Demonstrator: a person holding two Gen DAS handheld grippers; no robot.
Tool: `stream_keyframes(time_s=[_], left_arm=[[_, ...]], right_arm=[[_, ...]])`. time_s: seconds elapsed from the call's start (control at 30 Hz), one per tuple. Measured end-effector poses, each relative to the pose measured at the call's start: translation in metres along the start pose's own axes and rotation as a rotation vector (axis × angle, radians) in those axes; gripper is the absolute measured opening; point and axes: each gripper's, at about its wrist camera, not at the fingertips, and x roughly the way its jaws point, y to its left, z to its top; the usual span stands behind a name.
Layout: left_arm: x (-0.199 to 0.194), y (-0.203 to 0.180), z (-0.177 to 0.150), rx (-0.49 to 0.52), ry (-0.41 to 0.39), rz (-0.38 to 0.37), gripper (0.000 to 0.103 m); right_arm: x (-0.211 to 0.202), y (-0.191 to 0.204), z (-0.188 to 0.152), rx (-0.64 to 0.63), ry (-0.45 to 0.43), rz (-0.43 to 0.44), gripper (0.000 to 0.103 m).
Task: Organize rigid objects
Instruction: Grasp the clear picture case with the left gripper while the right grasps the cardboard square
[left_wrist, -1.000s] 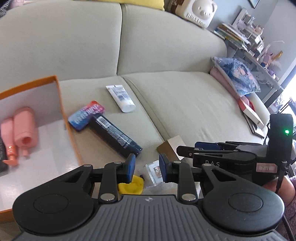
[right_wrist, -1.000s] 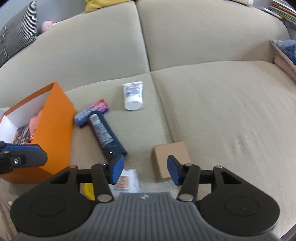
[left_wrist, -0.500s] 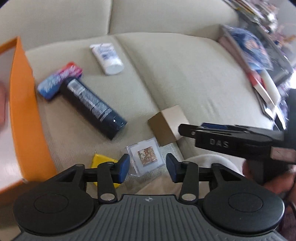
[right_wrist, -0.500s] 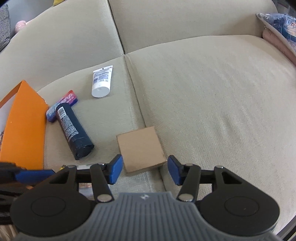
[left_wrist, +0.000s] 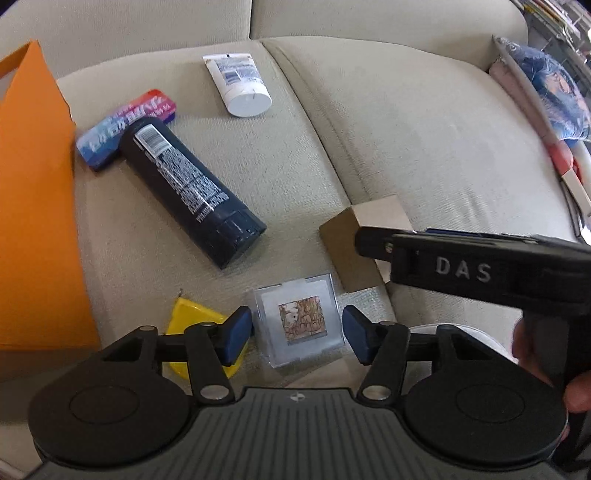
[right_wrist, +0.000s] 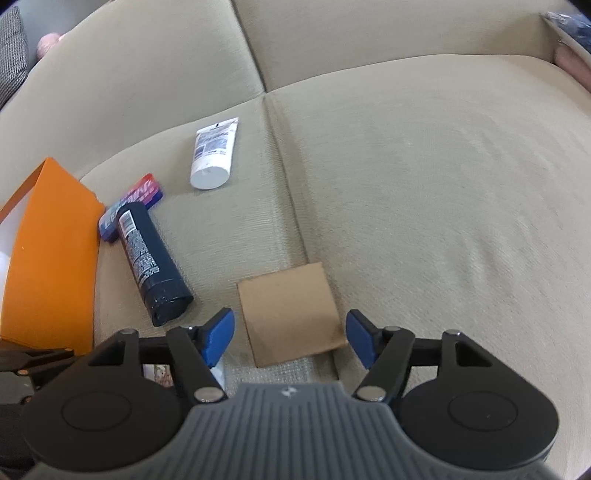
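Note:
My left gripper (left_wrist: 297, 332) is open, its fingers on either side of a clear square case (left_wrist: 301, 319) with a brown picture, lying on the beige sofa. My right gripper (right_wrist: 290, 334) is open, straddling a brown cardboard box (right_wrist: 290, 314); the box also shows in the left wrist view (left_wrist: 354, 243), partly behind the right gripper's body (left_wrist: 480, 269). A dark bottle (left_wrist: 188, 192), a red-blue tin (left_wrist: 125, 129), a white tube (left_wrist: 240, 85) and a yellow piece (left_wrist: 194, 321) lie on the seat. An orange box (left_wrist: 33, 206) stands at the left.
Sofa backrest cushions (right_wrist: 332, 40) rise behind the seat. A blue patterned pillow (left_wrist: 550, 92) and books lie at the sofa's right end. The seam between seat cushions (right_wrist: 288, 192) runs past the cardboard box. A houndstooth cushion (right_wrist: 11, 62) sits far left.
Both grippers moved forward and down. The left now frames the clear case and has opened wider; the right now frames the cardboard box. The orange box's inside left the left view.

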Motion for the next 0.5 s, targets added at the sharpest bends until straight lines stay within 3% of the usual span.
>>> stream_keyframes(time_s=[0.3,0.5], left_arm=[[-0.002,0.005,-0.002,-0.018,-0.006,-0.04,0.059],[-0.001,0.007,-0.002,0.002,-0.01,-0.052,0.058]], right_arm=[[0.024,0.0,0.014,-0.04,0.077,0.022,0.069],[0.019,0.007,0.009,-0.083,0.056,-0.007,0.064]])
